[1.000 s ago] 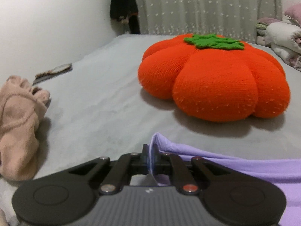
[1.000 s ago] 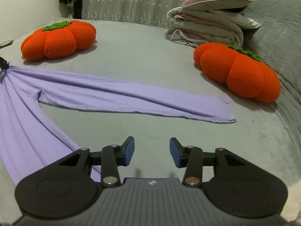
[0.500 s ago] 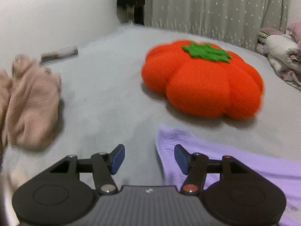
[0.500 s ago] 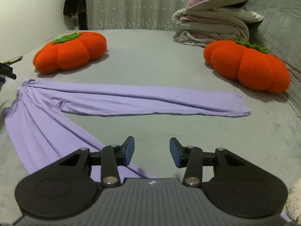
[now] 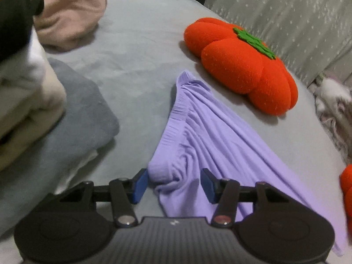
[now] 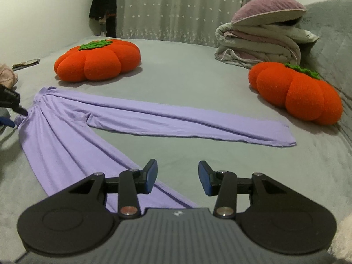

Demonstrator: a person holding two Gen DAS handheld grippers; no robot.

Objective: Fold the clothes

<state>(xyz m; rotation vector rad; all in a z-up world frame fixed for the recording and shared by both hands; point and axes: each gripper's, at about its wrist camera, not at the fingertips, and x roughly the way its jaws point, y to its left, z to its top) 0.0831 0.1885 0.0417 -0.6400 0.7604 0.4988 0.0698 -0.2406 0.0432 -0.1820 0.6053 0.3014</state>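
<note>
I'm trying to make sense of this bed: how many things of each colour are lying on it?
Orange pumpkin cushions: 2
Purple trousers: 1
Pink garment: 1
Grey folded blanket: 1
Cream folded stack: 1
Pale bedding pile with mauve pillow: 1
Total: 7

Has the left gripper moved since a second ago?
Yes. The left gripper, then shut on the purple trousers' waistband, is now open and has drawn back from the orange cushion.

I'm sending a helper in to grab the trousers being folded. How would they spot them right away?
Look at the big grey bed with two orange pumpkin cushions. Between the cushions, spread flat, lie the lilac trousers, legs splayed in a V from a gathered waistband. They are the only purple, unfolded garment there; the pink garment nearby is crumpled.
</note>
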